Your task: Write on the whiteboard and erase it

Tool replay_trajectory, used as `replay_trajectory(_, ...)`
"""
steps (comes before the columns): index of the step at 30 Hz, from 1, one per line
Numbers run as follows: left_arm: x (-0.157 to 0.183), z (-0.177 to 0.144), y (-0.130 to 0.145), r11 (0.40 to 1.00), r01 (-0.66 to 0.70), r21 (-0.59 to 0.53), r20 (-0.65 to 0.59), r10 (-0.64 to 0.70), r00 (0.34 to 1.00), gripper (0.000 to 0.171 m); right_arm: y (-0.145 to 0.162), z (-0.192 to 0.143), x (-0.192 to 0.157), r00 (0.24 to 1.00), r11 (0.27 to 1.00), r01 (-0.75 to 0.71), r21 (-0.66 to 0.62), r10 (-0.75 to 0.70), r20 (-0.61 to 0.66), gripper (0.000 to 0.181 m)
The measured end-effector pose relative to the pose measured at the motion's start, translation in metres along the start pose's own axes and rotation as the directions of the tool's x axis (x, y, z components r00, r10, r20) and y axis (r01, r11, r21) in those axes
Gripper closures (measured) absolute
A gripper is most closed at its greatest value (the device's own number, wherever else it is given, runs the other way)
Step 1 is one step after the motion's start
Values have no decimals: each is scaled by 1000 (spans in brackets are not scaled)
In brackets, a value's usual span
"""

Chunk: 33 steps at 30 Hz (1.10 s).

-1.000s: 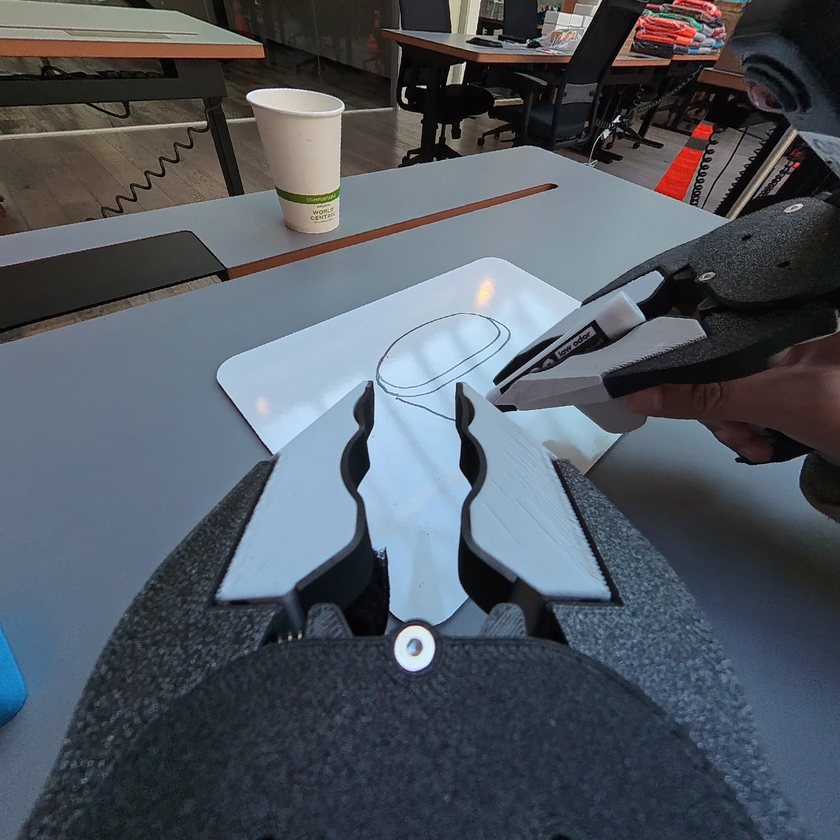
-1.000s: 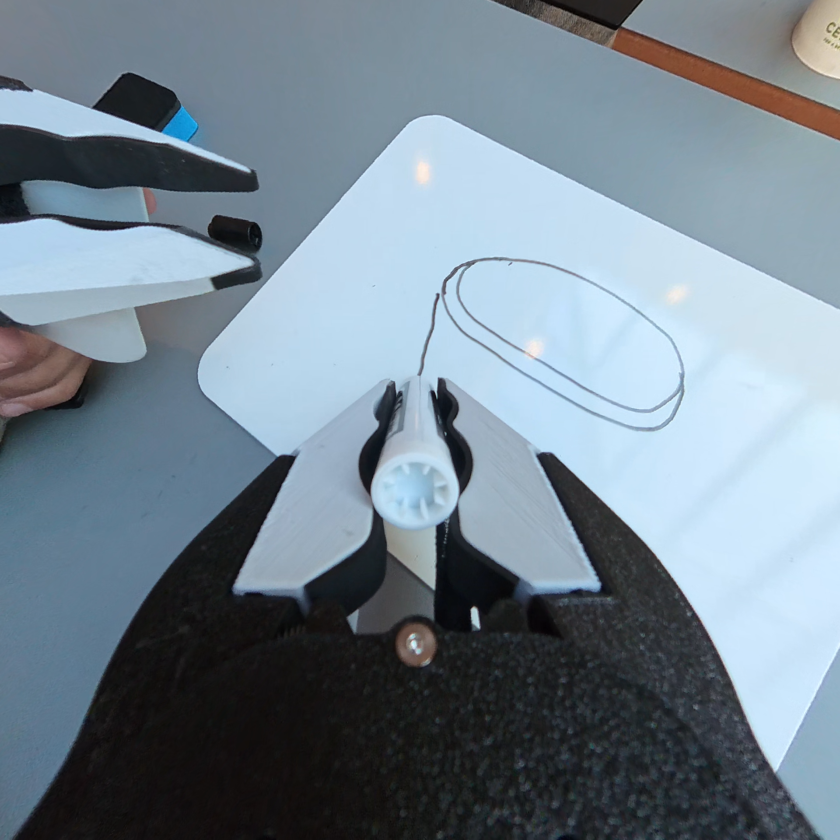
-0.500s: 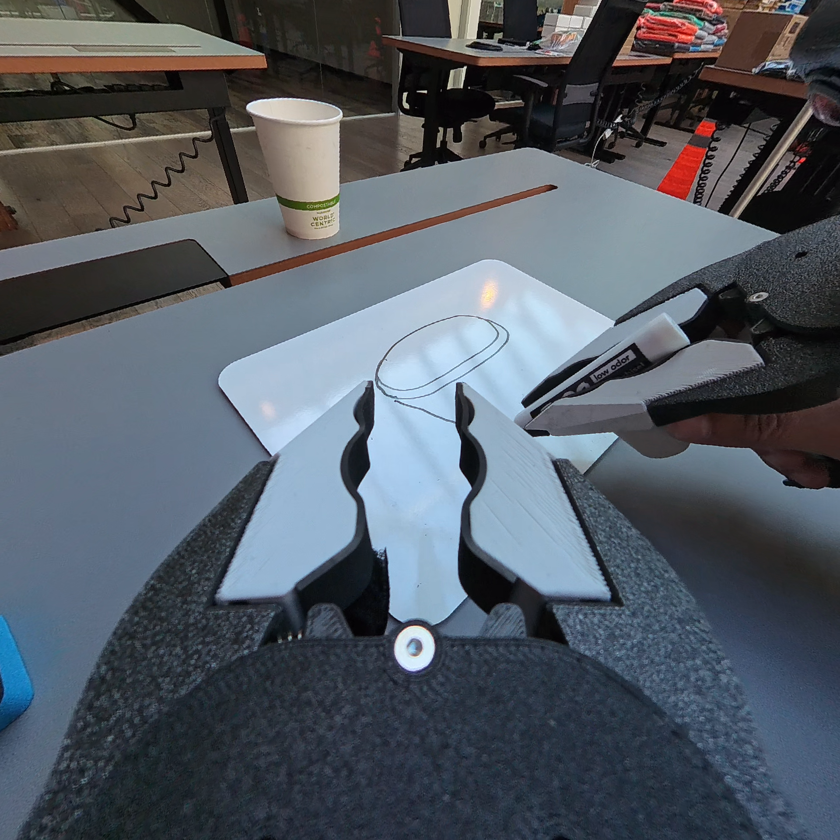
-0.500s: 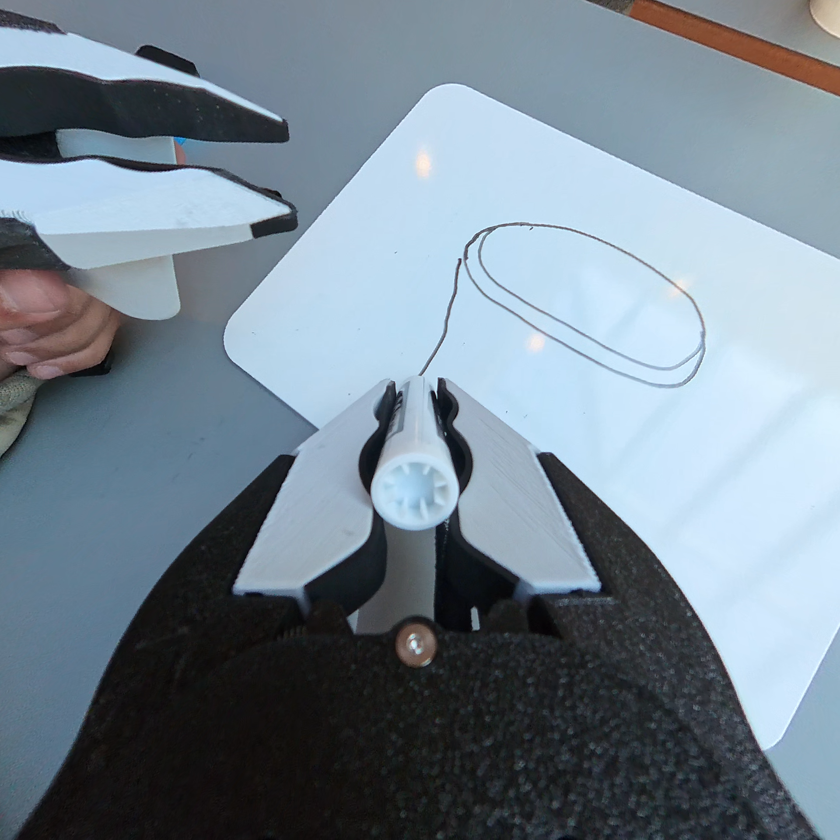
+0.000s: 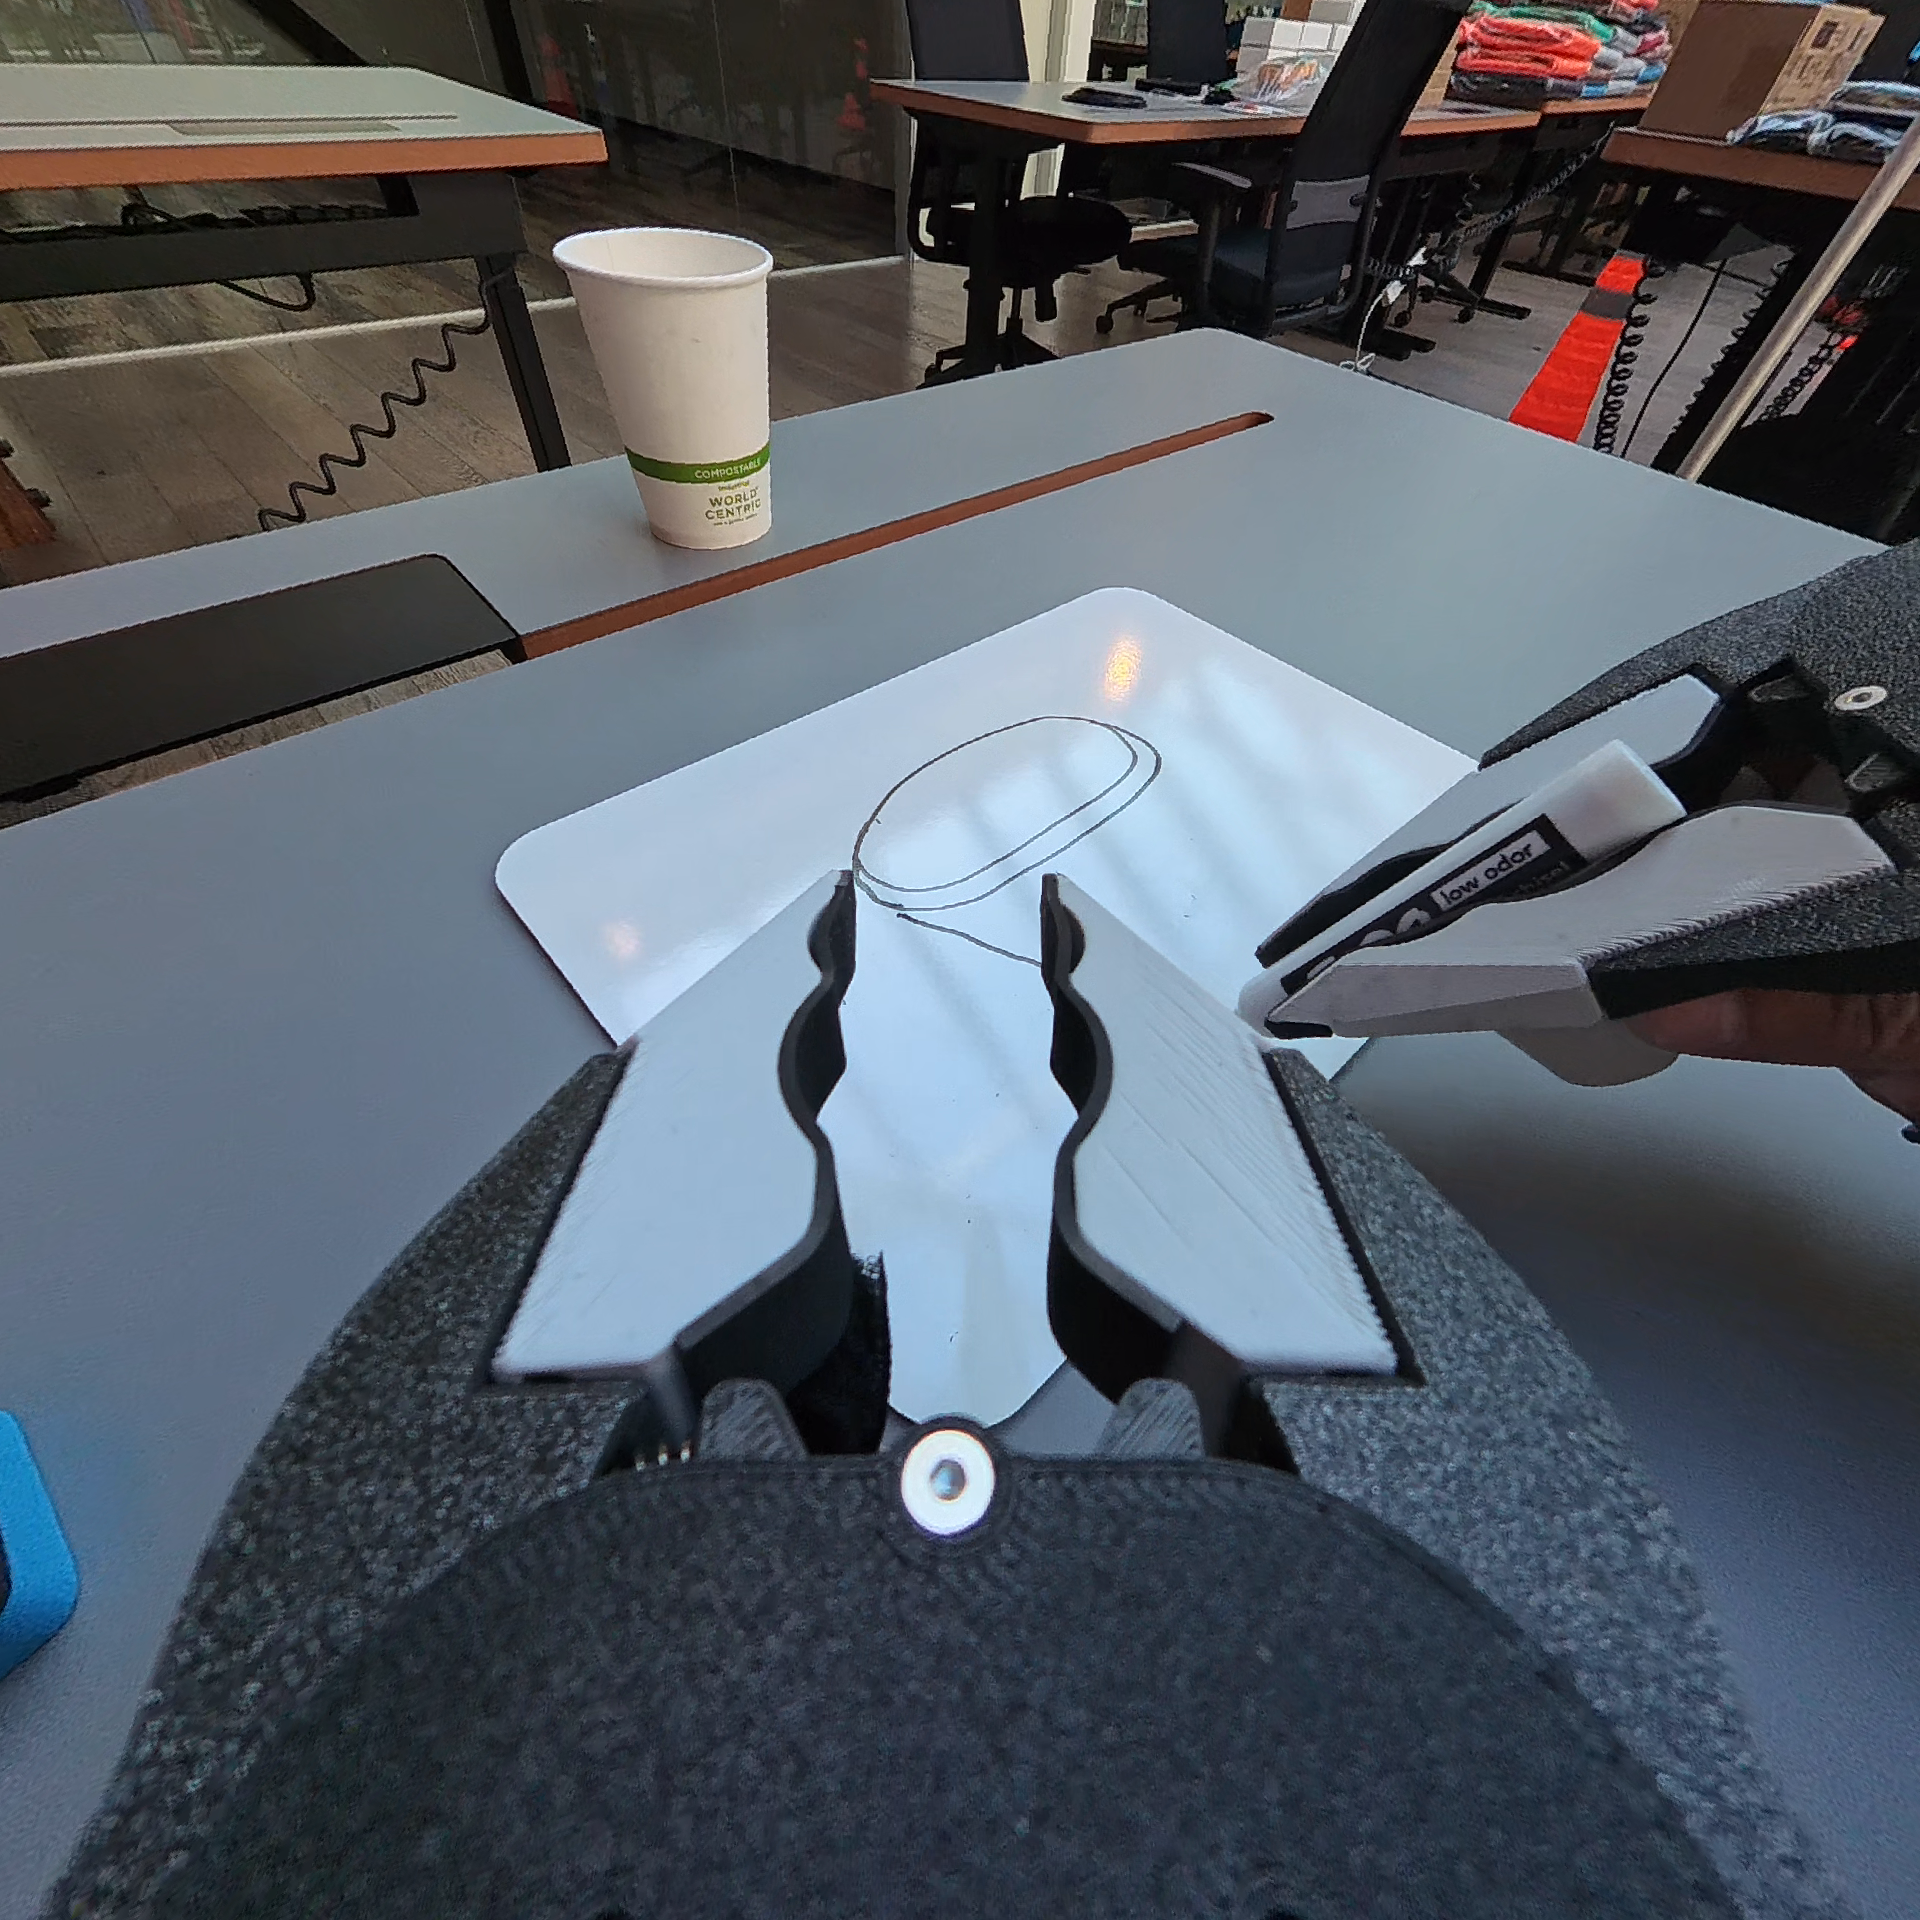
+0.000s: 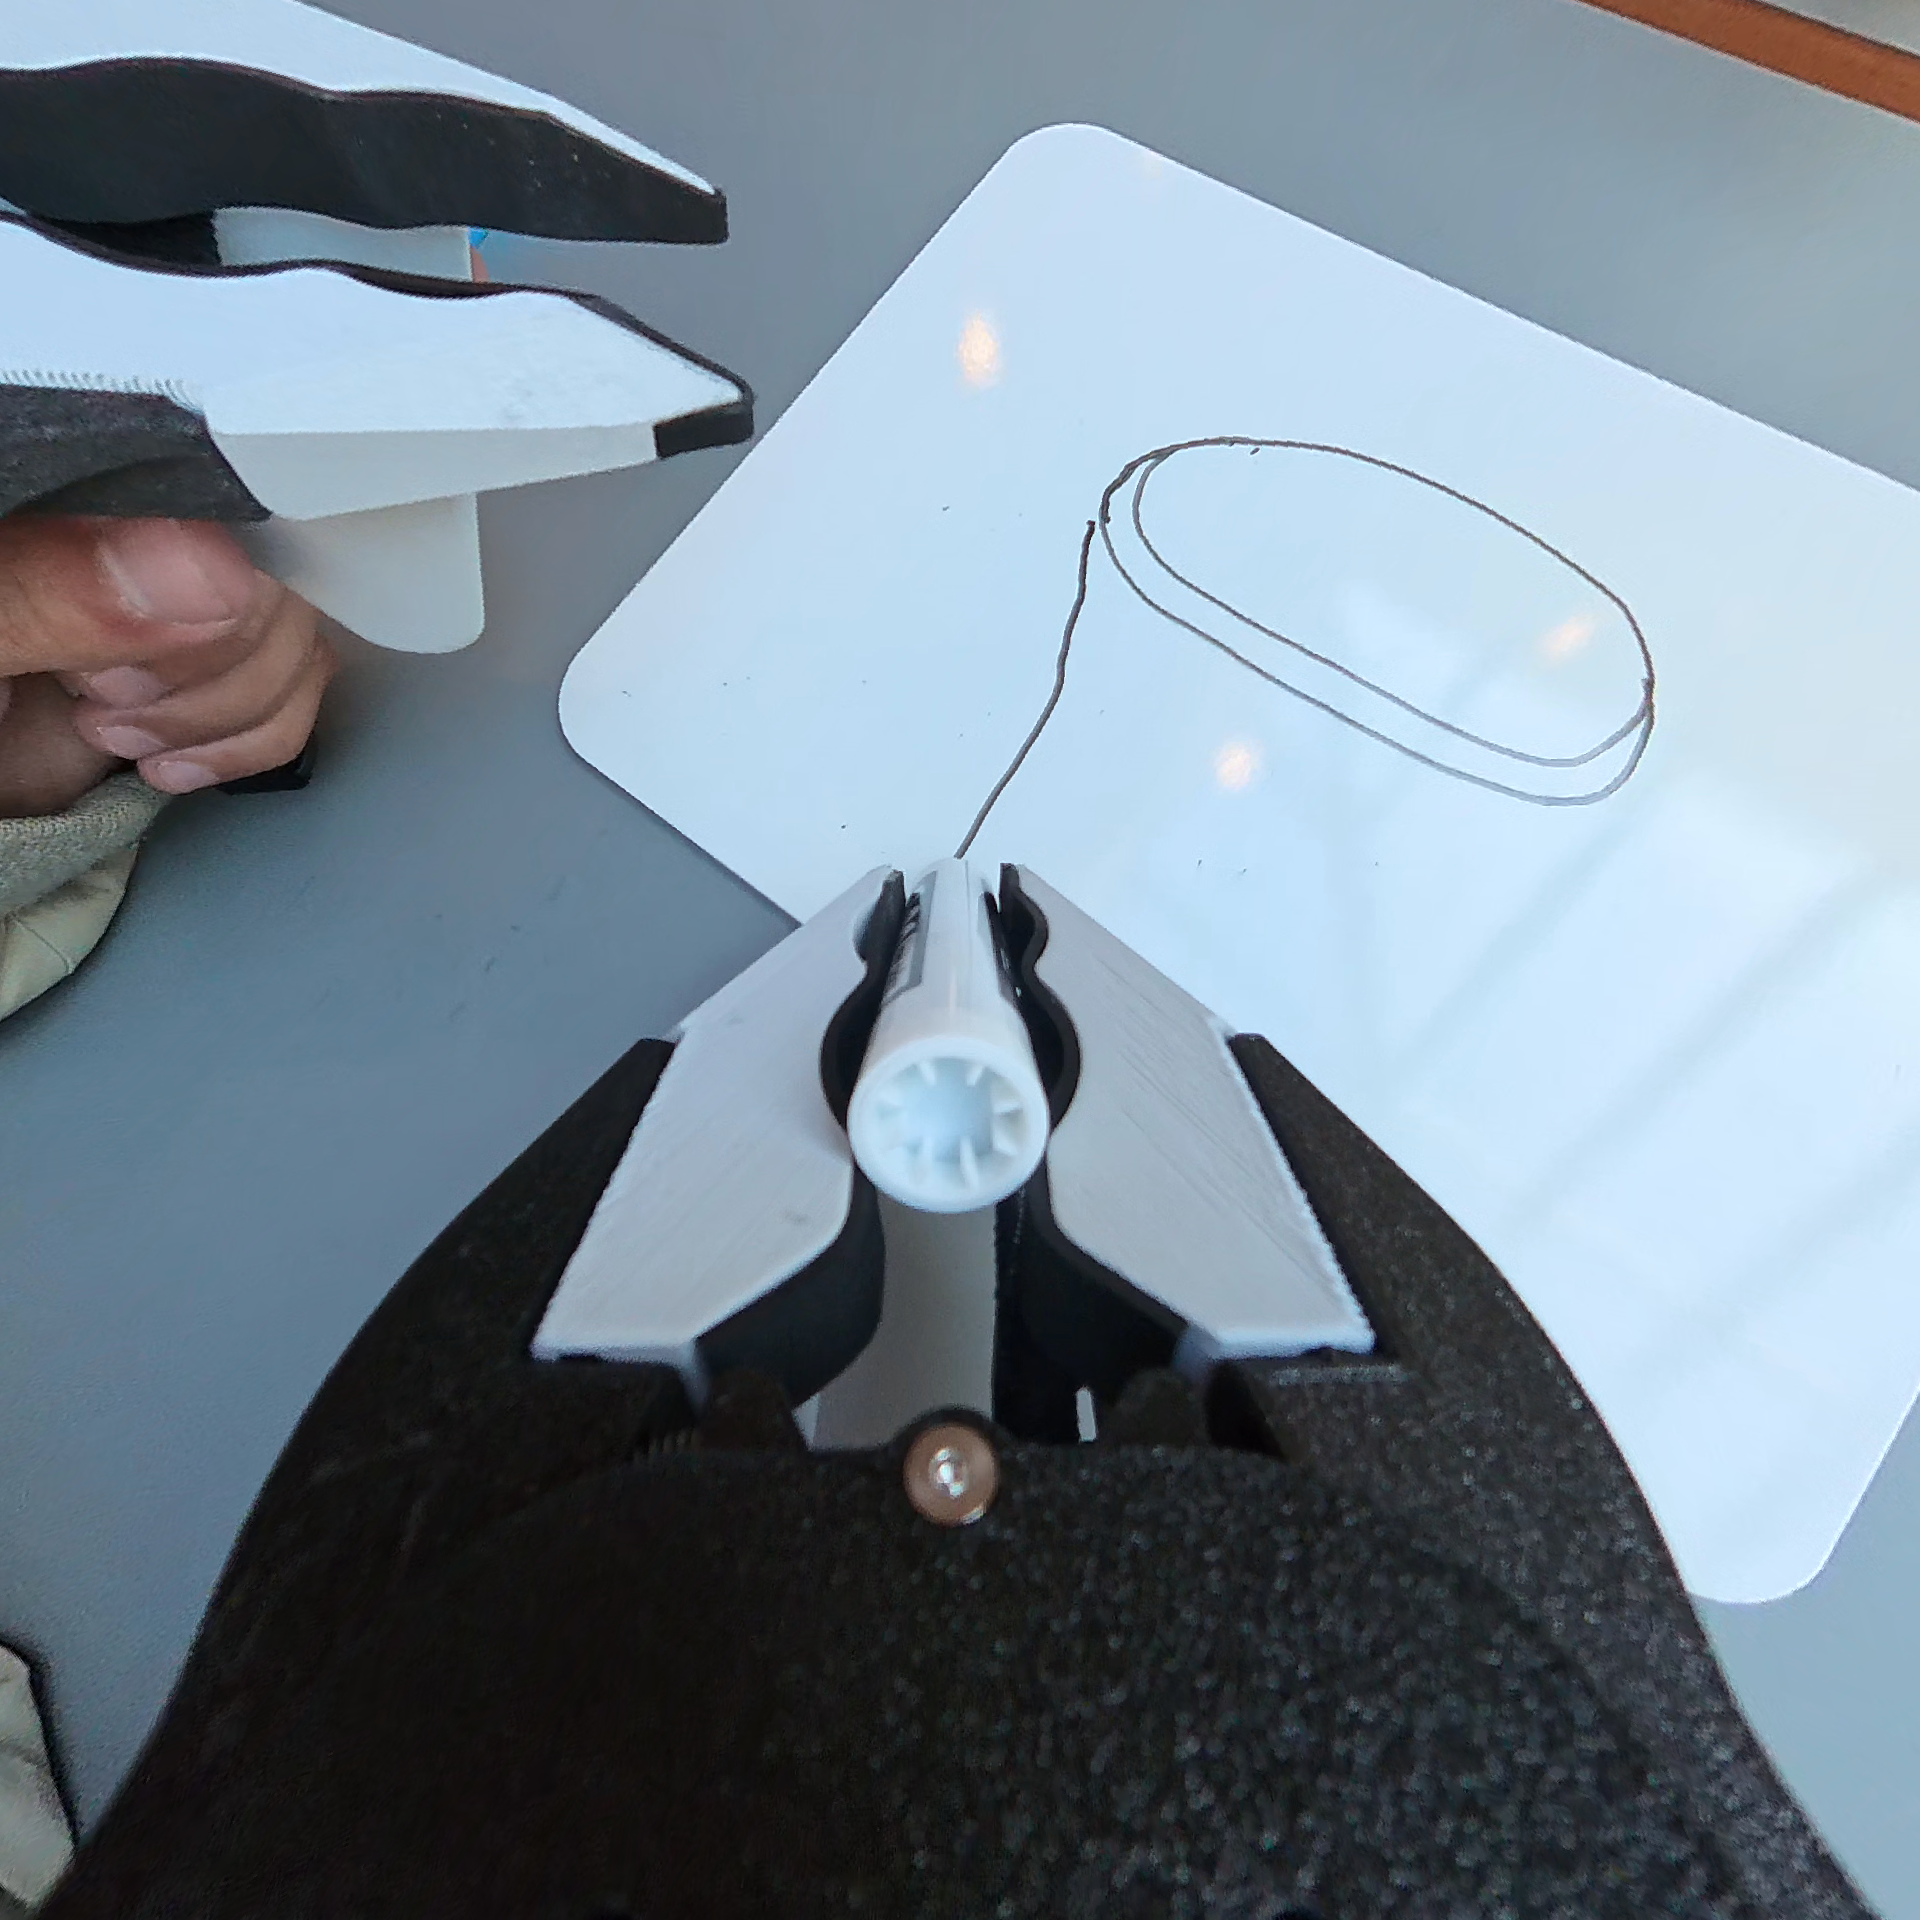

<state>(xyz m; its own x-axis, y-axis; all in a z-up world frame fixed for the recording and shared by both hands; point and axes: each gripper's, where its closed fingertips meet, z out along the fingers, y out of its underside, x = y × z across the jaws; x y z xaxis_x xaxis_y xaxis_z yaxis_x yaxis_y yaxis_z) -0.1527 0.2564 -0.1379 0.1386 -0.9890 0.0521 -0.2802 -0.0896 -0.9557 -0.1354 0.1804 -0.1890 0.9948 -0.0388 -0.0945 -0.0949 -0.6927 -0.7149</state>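
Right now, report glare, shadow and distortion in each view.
Left wrist view: window light glares in stripes on the whiteboard, wide-angle bending curves the table edges, and a soft shadow lies under the right hand-held gripper. Right wrist view: small bright spots on the whiteboard; the marker is sharp.

- Marker [image 6: 940,1049], white, clamped in the right tongs [image 6: 948,883]: tip hidden behind the barrel and the fingertips; contact with the whiteboard [image 6: 1351,1091] cannot be told.
- Whiteboard, left wrist view [image 5: 727,831]: near edge at 6 o'clock covered by the left tongs [image 5: 948,894]; part of the drawn line runs behind a finger.
- Blue object [image 5: 31,1538], 8 o'clock on the surface [image 5: 260,987]: cut by the left edge, kind unclear.
- Hand [image 6: 156,665] at 9 o'clock: cut by the edge.
- Small black item [image 6: 272,774] under that hand: mostly hidden.
- Folded garments [image 5: 1527,47], 1 o'clock: too small to tell.
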Motion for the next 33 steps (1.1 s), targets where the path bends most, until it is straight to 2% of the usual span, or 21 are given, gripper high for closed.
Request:
replay_trajectory(3,0,0,0,1000,0,0,-2,0,1000,136,1,-1,0,1000,1000,0,-5,0,9,163)
replay_trajectory(6,0,0,-1,1000,-1,2,-5,1,1000,136,-12,-13,7,1000,998,1,55,-1,5,163)
replay_trajectory(11,-1,0,-4,1000,8,10,-10,-8,1000,136,-22,-30,83,981,998,-14,64,26,-194,163)
replay_trajectory(16,-3,2,-3,1000,12,7,-13,-12,1000,136,-20,-16,124,966,999,-18,28,24,-257,163)
replay_trajectory(21,-5,5,0,1000,25,-5,-18,-25,1000,136,-23,-7,139,966,998,-49,43,58,-252,163)
replay_trajectory(33,-9,8,0,999,50,-8,-27,-51,998,136,-21,-2,139,969,998,-51,21,55,-240,163)
